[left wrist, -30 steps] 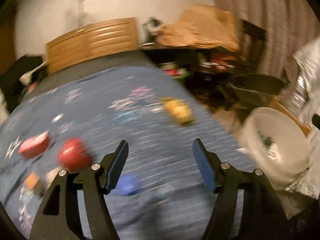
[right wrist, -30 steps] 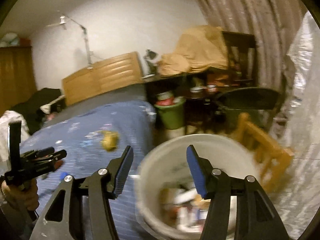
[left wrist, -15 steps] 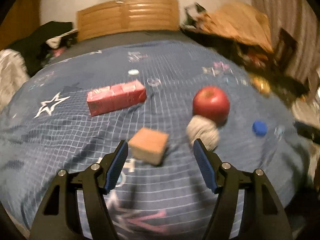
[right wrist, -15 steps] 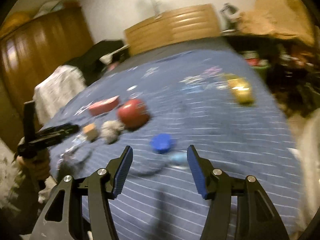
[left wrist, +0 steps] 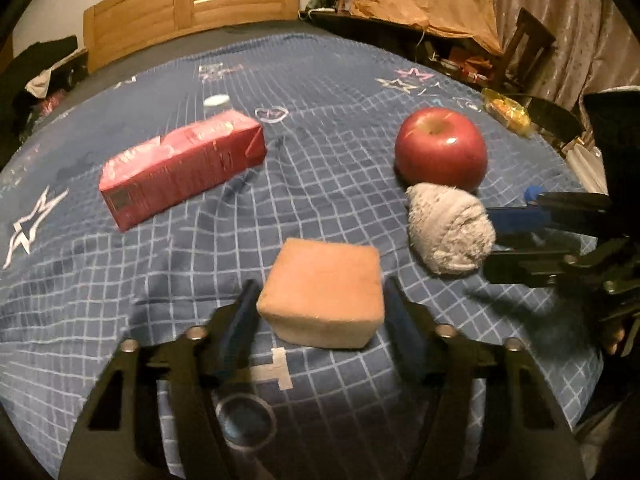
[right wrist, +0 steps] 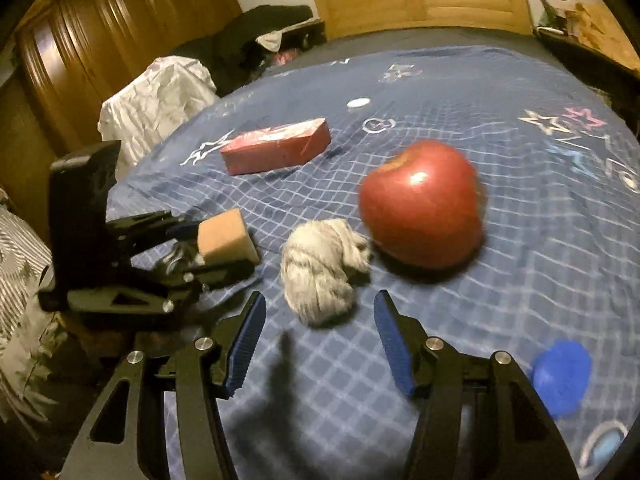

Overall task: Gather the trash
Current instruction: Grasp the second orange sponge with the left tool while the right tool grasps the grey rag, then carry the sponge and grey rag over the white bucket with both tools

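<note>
On the blue patterned bedspread (left wrist: 320, 80) lie an orange sponge block (left wrist: 324, 294), a grey crumpled wad (left wrist: 450, 230), a red apple (left wrist: 440, 146) and a red carton (left wrist: 180, 164). My left gripper (left wrist: 318, 300) is open with its fingers on either side of the sponge; I cannot tell whether they touch it. My right gripper (right wrist: 318, 318) is open just short of the grey wad (right wrist: 320, 270), with the apple (right wrist: 422, 204) behind it to the right. The left gripper (right wrist: 192, 240) and the sponge (right wrist: 226, 238) show in the right wrist view.
A blue bottle cap (right wrist: 562, 376) lies right of my right gripper. A yellow wrapper (left wrist: 508, 112) lies near the bed's right edge. A small white cap (left wrist: 216, 100) lies behind the carton (right wrist: 276, 146). A wooden headboard (left wrist: 192, 0) stands at the back. Cluttered furniture (left wrist: 440, 12) lines the right side.
Both grippers swung from the white bin toward the bed. The left one closed in around the sponge and the right one came up to the grey wad.
</note>
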A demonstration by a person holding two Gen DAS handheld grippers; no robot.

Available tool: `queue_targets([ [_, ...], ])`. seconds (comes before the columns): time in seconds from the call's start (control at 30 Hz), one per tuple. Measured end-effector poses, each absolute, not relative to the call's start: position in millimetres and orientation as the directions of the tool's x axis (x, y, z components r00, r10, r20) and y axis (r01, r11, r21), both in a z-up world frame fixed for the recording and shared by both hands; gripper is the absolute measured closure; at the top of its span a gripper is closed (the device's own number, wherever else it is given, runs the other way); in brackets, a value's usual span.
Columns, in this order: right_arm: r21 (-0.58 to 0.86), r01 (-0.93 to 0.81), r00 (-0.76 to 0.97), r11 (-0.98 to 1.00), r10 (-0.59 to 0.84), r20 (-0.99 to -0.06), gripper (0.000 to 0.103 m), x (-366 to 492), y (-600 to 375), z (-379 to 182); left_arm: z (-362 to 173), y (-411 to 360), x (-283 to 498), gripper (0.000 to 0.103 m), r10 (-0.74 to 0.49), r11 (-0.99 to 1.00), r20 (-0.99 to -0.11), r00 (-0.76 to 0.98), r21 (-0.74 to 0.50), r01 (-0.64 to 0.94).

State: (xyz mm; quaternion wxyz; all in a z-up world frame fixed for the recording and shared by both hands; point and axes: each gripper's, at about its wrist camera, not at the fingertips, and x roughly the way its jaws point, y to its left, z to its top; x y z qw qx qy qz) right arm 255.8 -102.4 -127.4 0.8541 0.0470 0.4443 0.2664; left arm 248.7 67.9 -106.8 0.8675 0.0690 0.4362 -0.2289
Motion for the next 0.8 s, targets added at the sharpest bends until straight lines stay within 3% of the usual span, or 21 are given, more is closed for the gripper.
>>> queue_targets([
  [0.07,0.32,-0.42,0.445,0.849,0.501,-0.743,0.074,261,-96,-135,-107,71,248,0.061,-0.335,0.89,-0.786,0.519,-0.083,0.448],
  [0.47,0.25,-0.44,0.549,0.862,0.479,-0.685,0.077,183,-129,-103,-73,65,181,0.064,-0.267,0.95,-0.698,0.664,-0.074,0.303],
  [0.67,0.189,-0.414,0.617,0.89,0.427,-0.661,0.077,123,-163,-87,-55,19,145,0.064,-0.177,0.975,-0.676,0.715,-0.02,0.222],
  [0.8,0.153,-0.359,0.679,0.921,0.37,-0.634,0.077,90,-200,-68,-42,-15,134,0.064,-0.191,0.972,-0.653,0.732,-0.025,0.232],
])
